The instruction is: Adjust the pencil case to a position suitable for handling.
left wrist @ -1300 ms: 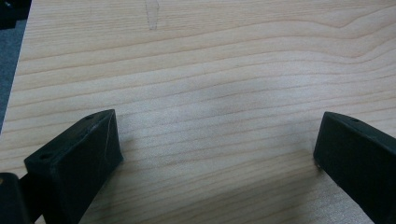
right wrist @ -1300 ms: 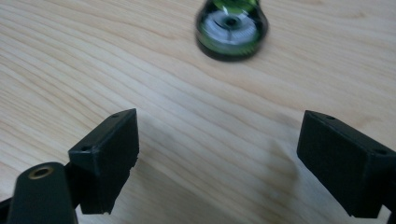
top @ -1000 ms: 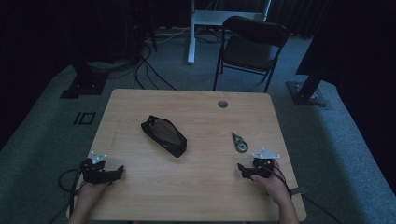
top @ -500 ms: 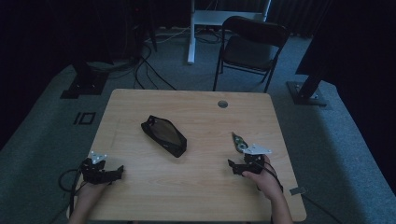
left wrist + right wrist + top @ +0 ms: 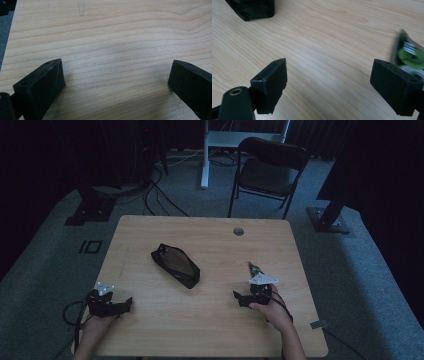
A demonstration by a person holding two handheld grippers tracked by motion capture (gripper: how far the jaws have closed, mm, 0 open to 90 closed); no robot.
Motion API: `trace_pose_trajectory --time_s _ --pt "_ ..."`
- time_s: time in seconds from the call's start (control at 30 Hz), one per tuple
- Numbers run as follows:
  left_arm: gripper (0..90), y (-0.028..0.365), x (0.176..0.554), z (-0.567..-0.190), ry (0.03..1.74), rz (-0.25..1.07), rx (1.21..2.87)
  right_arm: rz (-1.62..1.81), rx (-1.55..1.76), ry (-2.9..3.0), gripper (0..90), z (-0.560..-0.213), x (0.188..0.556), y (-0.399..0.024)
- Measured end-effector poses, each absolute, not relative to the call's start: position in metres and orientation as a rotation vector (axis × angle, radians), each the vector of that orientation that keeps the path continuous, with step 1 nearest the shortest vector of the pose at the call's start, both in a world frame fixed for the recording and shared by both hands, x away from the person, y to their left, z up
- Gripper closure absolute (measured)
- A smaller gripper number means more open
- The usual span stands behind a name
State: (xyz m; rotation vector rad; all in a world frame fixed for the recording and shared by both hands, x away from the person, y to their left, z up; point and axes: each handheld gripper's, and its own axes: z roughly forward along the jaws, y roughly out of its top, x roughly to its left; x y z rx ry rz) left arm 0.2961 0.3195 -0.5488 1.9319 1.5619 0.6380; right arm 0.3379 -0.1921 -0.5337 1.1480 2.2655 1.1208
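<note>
A black zipped pouch [image 5: 175, 265] lies slantwise in the middle of the wooden table [image 5: 200, 232]. A small green and silver packet [image 5: 255, 268] lies at the right, just beyond my right gripper [image 5: 240, 297]. In the right gripper view the right gripper [image 5: 328, 82] is open over bare wood. The packet [image 5: 409, 51] sits beside its right jaw, and a corner of the pouch [image 5: 253, 8] shows far off at the upper left. My left gripper [image 5: 126, 303] rests near the front left corner. The left gripper [image 5: 116, 82] is open with only wood between its jaws.
A round cable hole [image 5: 238, 231] sits near the table's far edge. A dark folding chair [image 5: 267, 172] stands behind the table, and cables and stand bases lie on the grey carpet around it. The table's left edge [image 5: 6, 47] is close to the left gripper.
My right gripper has moved left and slightly forward from the table's right edge, and now sits right by the green packet. The left gripper has stayed put.
</note>
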Motion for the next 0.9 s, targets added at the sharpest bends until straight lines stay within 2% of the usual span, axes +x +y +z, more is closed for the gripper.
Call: trace_pose_trajectory --time_s 0.9 --pt "0.7 0.319 0.296 -0.549 1.562 0.638 1.930 1.231 0.989 2.339 18.1 -0.528 0.347 -0.126"
